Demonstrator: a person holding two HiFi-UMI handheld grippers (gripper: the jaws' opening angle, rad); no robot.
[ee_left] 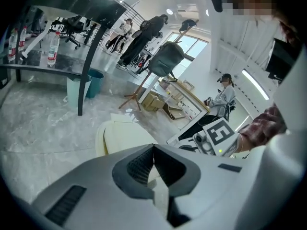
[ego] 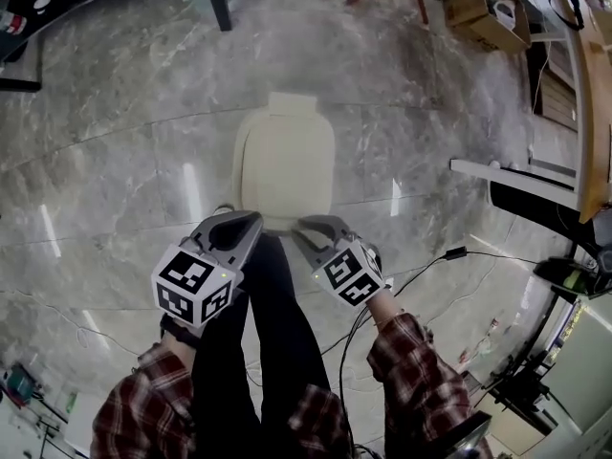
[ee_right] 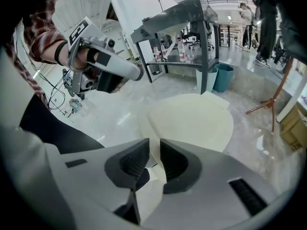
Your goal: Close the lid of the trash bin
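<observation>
Both grippers are held forward and low, side by side. The left gripper [ego: 249,222], jaws pressed together, and the right gripper [ego: 308,226], jaws narrowly parted and empty, hover at the near edge of the trash bin [ego: 284,165], whose lid [ego: 285,151] lies down.

Probably an office: marble floor [ego: 124,161], desk [ee_right: 177,16], swivel chairs [ee_left: 72,28], cardboard box [ego: 483,15]
</observation>
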